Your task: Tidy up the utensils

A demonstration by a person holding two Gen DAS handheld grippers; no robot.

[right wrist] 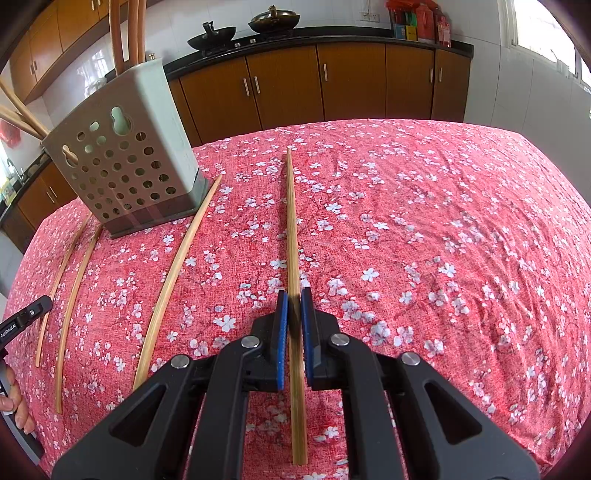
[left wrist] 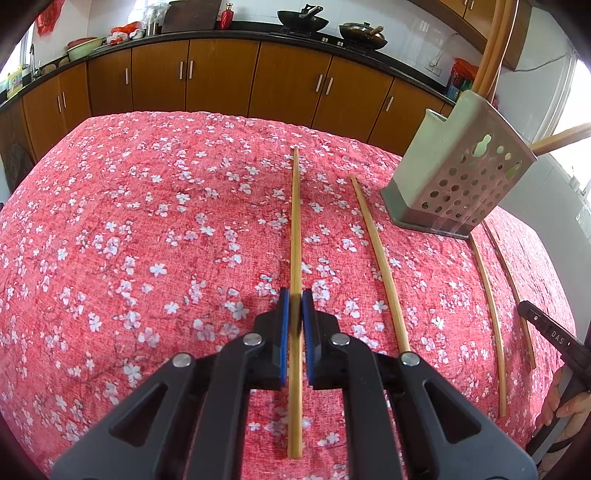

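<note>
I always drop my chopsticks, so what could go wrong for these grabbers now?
The left gripper has its jaws around a long, thin chopstick, and much of it sticks out ahead. It might tilt or slip when lifted. The right gripper faces the same risk with its own chopstick. The holder already has sticks poking out, so a new one could bump them.

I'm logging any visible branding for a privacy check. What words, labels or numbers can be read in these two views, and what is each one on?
"DAS": white letters on the black handle at the right edge of the left wrist view; more may be cut off.
"GenRobot.AI", small and only just legible: on the black handle at the left edge of the right wrist view.
Boxes on the counter: print too small to read.
</note>
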